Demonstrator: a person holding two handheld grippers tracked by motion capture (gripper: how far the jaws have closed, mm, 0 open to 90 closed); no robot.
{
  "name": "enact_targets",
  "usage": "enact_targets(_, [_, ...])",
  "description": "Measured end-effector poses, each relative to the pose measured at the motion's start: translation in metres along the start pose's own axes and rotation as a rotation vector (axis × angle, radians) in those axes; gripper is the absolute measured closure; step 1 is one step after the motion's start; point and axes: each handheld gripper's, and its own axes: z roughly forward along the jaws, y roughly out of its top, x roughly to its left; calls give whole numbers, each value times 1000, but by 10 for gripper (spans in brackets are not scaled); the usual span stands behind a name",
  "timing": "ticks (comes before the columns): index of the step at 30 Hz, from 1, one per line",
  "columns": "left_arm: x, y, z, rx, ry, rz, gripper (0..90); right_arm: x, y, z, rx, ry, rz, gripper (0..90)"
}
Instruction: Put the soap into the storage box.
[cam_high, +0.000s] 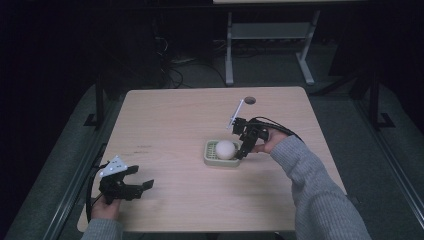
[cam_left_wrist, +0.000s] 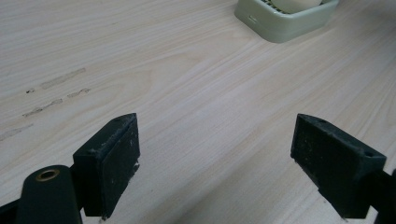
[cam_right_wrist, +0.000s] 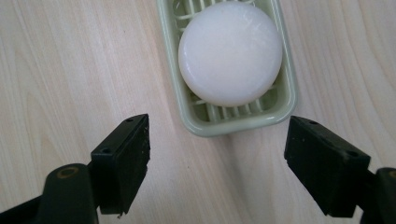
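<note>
**Right gripper poised over soap dish; left gripper idle at table corner**

The soap was a round white bar, and it lay inside a pale green soap dish slightly right of the table's centre. In the right gripper view the soap rested on the slatted floor of the dish and covered most of it; the slats showed at the near end and at the far corner. No brand, label or embossed writing could be read on either the soap or the dish.

The right gripper was held just beside the dish's right end, tilted downward. Its jaws stood wide apart with nothing between them, the near rim of the dish falling in the gap, not touching either pad as far as could be told.

The left gripper sat well apart from the dish, near the front left corner of the wooden table, with the hand resting low. Its jaws were likewise spread and empty. In the left gripper view, faint scuff marks crossed the tabletop, and the dish showed at the upper edge.
</note>
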Motion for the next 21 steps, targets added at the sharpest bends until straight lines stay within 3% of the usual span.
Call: enact_targets(21, [-1, 0, 1, 3, -3, 2, 153, 6, -20, -5, -17, 0, 21, 217])
